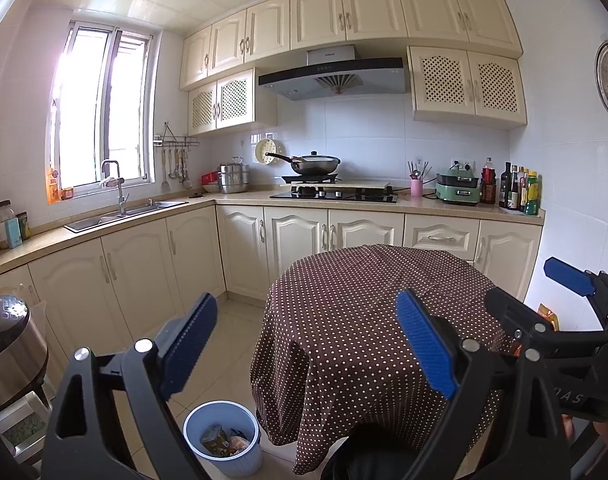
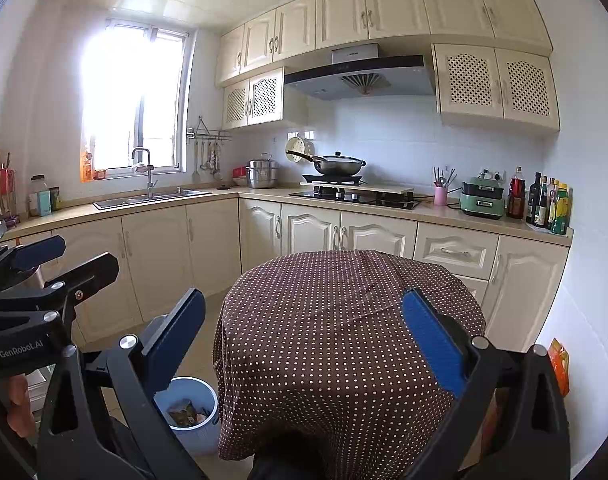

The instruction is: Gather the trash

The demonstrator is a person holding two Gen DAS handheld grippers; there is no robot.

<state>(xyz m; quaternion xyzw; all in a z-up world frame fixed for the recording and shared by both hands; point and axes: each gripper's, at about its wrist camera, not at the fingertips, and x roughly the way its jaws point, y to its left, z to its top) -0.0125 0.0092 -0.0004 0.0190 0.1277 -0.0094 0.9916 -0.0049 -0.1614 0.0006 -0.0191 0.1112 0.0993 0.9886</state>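
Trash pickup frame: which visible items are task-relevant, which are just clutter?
Task-relevant:
- light blue plastic waste bin on the floor, wrappers already inside
- round table under the brown polka-dot cloth
- left gripper, open
- right gripper, open

Just there:
- steel wok on the stove
- green tabletop cooker
- bottles
- steel sink

a round table [image 1: 368, 320] under a dotted brown cloth stands before cream cabinets [image 1: 143, 264], with a wok [image 1: 316, 165] on the stove [image 1: 336, 194] and bottles [image 1: 520, 192] nearby.

Window [image 2: 135, 96] glare blown out (edges warped).
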